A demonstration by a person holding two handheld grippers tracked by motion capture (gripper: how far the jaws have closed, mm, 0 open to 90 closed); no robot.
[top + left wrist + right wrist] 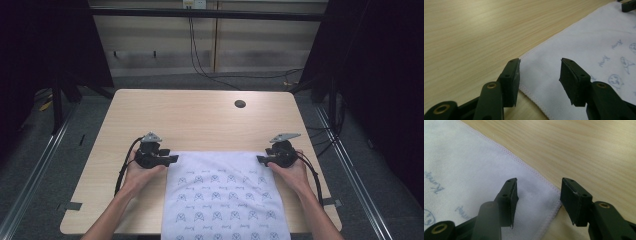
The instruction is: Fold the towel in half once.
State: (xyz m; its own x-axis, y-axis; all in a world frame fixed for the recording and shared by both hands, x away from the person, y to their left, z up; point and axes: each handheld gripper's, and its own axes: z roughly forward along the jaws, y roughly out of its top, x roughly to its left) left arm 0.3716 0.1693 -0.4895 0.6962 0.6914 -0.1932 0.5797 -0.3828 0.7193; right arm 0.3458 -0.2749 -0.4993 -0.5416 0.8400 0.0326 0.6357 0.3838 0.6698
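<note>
A light wooden table [200,120] is taking up most of the high view, with a small dark round hole [240,104] sitting near its far right part. A white cloth [225,197] is lying flat on the near half of the table, its far edge running between the two grippers and its near end hanging past the table's near edge. The cloth is carrying rows of small blue printed emblems with short bits of script between them; the script is showing in the gripper views too, but it is too blurred and small to read. The left gripper [172,159], held in the person's left hand [140,175], is sitting at the cloth's far left corner with its jaws standing wide apart; in the left gripper view that stitched corner [524,56] is lying flat between the two pads, and neither pad is pressing on it. The right gripper [261,160], held in the right hand [292,172], is sitting at the far right corner [556,195], likewise spread wide and gripping nothing, with the cloth lying loose under its jaws.
</note>
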